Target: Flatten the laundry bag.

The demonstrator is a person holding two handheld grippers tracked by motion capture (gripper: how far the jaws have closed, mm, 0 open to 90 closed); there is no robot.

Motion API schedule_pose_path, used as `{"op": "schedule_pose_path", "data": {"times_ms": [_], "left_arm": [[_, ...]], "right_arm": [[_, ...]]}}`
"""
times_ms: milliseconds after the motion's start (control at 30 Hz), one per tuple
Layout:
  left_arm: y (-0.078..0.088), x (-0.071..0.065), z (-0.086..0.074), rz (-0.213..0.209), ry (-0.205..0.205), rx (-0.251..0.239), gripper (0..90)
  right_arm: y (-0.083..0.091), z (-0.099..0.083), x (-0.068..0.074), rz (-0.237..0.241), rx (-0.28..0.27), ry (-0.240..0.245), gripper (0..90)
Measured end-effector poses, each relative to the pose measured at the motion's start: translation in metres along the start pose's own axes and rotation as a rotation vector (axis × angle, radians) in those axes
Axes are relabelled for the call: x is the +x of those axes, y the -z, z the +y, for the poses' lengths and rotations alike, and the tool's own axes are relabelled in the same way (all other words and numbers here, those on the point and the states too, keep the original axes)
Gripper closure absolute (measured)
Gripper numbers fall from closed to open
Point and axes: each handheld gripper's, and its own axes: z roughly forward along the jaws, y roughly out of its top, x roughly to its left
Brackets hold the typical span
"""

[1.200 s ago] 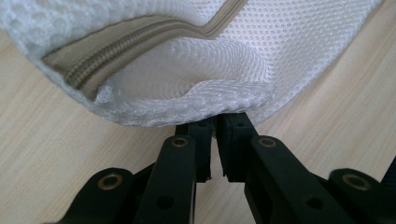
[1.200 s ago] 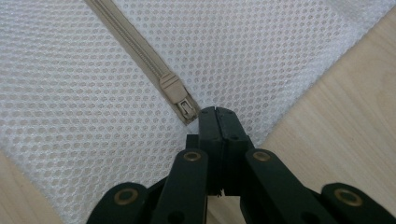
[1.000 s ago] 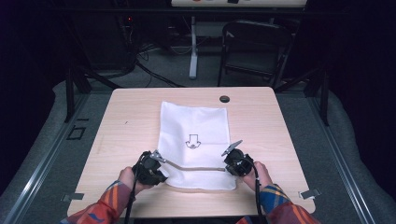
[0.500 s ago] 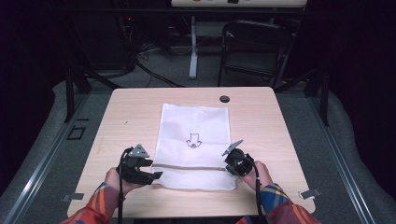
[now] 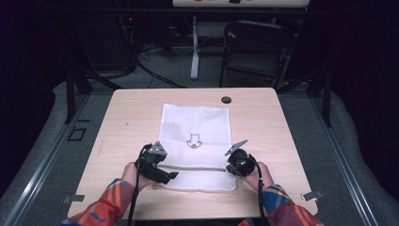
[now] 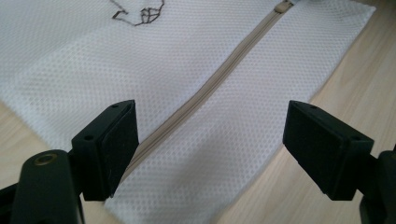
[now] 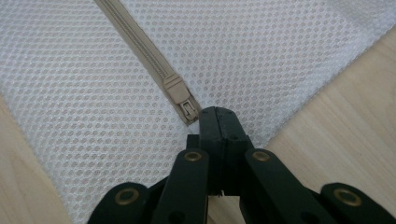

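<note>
A white mesh bag lies flat on the wooden table, with a beige zipper across its near end. My left gripper hovers at the zipper's left end. Its jaws have just been opening; in the left gripper view they stand wide apart above the zipper, and nothing is pressed between the pads. My right gripper is at the zipper's right end. In the right gripper view it is shut, tips on the mesh right beside the slider; I cannot tell whether it pinches the pull tab.
A small black outline drawing marks the bag's middle. A small dark round cap sits near the table's far edge. Beyond the table stand a folding chair and cables on the grey floor. Bare wood flanks the bag on both sides.
My left gripper opened its jaws and let go of the bag's left end, swung left, then came back slightly higher. The right gripper has stayed put.
</note>
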Motion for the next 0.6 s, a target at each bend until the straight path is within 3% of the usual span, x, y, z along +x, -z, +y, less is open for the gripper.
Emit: {"op": "schedule_pose_path", "data": {"times_ms": [367,500,600], "left_arm": [[-0.034,-0.012,0.026,-0.041,-0.069,0.017,15.7],[-0.042,-0.014,0.032,-0.059,-0.075,-0.003,15.6],[-0.047,-0.016,0.036,-0.07,-0.086,-0.006,15.9]], "right_arm": [[-0.001,0.003,0.002,0.001,-0.01,0.006,90.0],[0.008,0.005,0.003,-0.004,-0.066,0.012,90.0],[0.016,0.006,0.002,-0.004,-0.069,0.003,90.0]]}}
